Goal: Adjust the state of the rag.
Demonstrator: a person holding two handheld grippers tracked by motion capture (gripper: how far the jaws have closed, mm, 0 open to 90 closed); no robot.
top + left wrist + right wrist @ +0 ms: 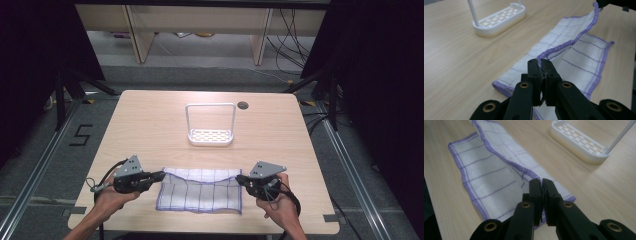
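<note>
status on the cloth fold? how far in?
Done: both grippers are shut on the cloth's purple-hemmed far edge, left gripper at one corner, right gripper at the other. In hand: that edge is lifted, the rest lies flat on the table. Left, probably: carrying the edge over and releasing. The white rack is untouched.

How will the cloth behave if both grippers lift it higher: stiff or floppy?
Probably floppy: the cloth already sags in a wavy line between the left gripper and the right gripper. It looks thin and light, so it should lift easily. The pinched hem seems ridged, so slipping appears unlikely.
</note>
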